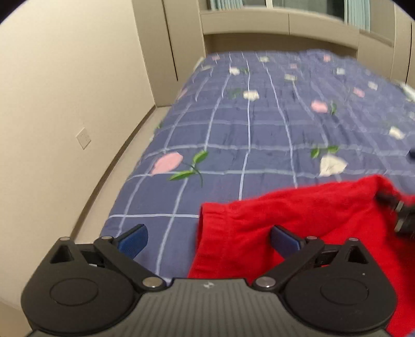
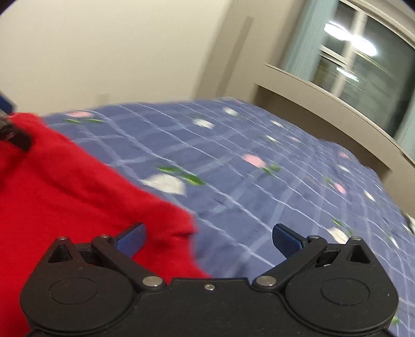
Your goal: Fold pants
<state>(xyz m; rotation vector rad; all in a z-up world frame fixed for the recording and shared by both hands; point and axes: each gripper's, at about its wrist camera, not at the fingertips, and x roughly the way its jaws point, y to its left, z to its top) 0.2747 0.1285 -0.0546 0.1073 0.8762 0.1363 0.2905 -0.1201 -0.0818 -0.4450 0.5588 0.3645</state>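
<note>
Red pants (image 1: 298, 220) lie on a bed with a blue checked, flowered cover (image 1: 259, 124). My left gripper (image 1: 208, 242) is open and empty; the pants' left edge lies between its blue pads, the right pad (image 1: 285, 241) over red cloth. The other gripper (image 1: 399, 215) shows at the right edge on the pants. In the right wrist view the pants (image 2: 64, 194) fill the lower left on the bed cover (image 2: 259, 168). My right gripper (image 2: 207, 242) is open and empty, its left pad (image 2: 131, 241) over the pants' right edge.
A beige wall (image 1: 64, 90) with a socket plate (image 1: 83, 138) runs left of the bed, with a strip of floor between. Beige cabinets (image 1: 246, 23) stand behind the bed's head. A window (image 2: 363, 64) with curtains is at the far right.
</note>
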